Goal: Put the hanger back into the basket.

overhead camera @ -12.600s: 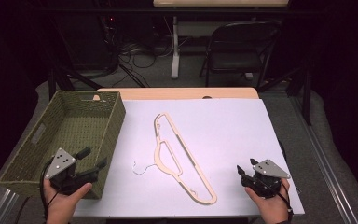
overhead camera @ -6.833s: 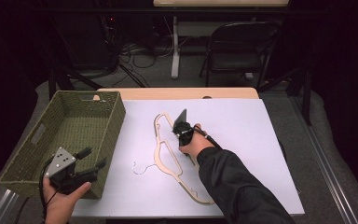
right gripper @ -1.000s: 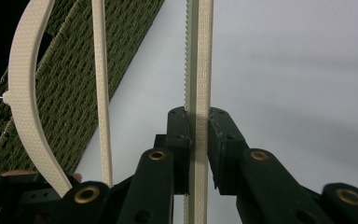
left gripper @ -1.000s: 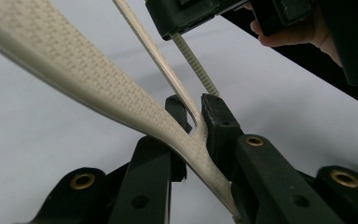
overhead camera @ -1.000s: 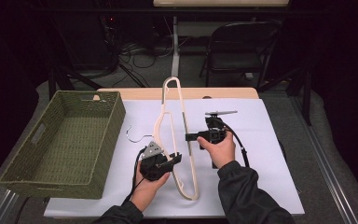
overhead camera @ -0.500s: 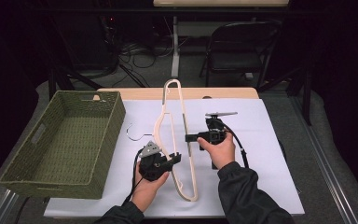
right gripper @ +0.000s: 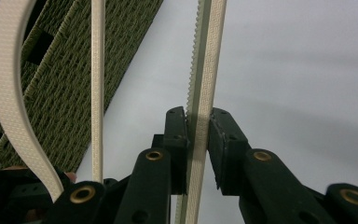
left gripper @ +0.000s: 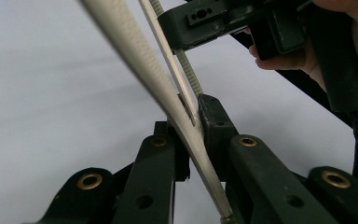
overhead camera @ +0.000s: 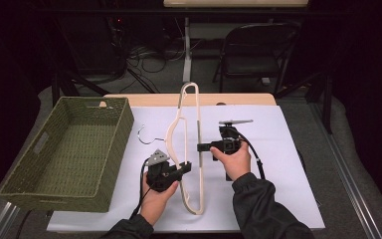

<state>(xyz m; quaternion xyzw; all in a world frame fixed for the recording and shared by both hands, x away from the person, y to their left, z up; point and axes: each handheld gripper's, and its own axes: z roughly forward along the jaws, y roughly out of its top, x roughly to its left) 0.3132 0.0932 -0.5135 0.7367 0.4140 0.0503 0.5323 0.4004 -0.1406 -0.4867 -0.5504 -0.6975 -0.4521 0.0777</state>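
Both grippers, left gripper (overhead camera: 185,168) and right gripper (overhead camera: 201,147), pinch cream hanger (overhead camera: 187,130), raised; basket (overhead camera: 27,180) at 9 o'clock empty, placement pending.

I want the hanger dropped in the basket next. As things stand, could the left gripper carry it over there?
Probably yes. The left gripper is shut on the hanger, and the open basket sits just beside it with bare table between. But the right gripper also clamps the hanger and must let go first.
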